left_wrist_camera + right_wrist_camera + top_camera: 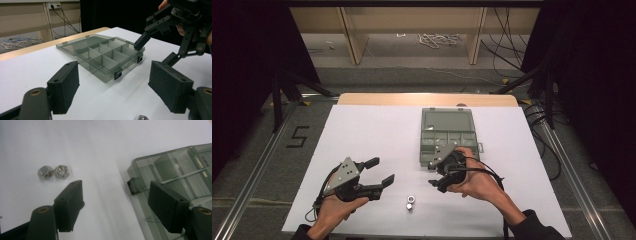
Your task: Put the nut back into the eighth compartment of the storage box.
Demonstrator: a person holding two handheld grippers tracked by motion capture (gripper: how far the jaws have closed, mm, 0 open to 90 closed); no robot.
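An open smoke-grey plastic compartment box [447, 131] lies on the white table, its lid folded back and its cells looking empty. Two steel hex nuts [410, 202] sit side by side near the front edge, between the hands. My left gripper [382, 170] hovers left of the nuts, open and holding nothing. My right gripper [432, 173] is open at the box's front left corner, above the table. In the right gripper view, the nuts [53, 171] lie beyond the left jaw and the box [175, 167] sits at right. The left gripper view shows the box [105, 57] ahead and the right gripper [155, 51].
A white sheet [362, 130] covers the table, and bare wood [427, 99] shows along its far edge. Beyond the table are wooden furniture legs, cables on the floor, and dark stands on both sides. One nut [142, 117] peeks in at the bottom of the left gripper view.
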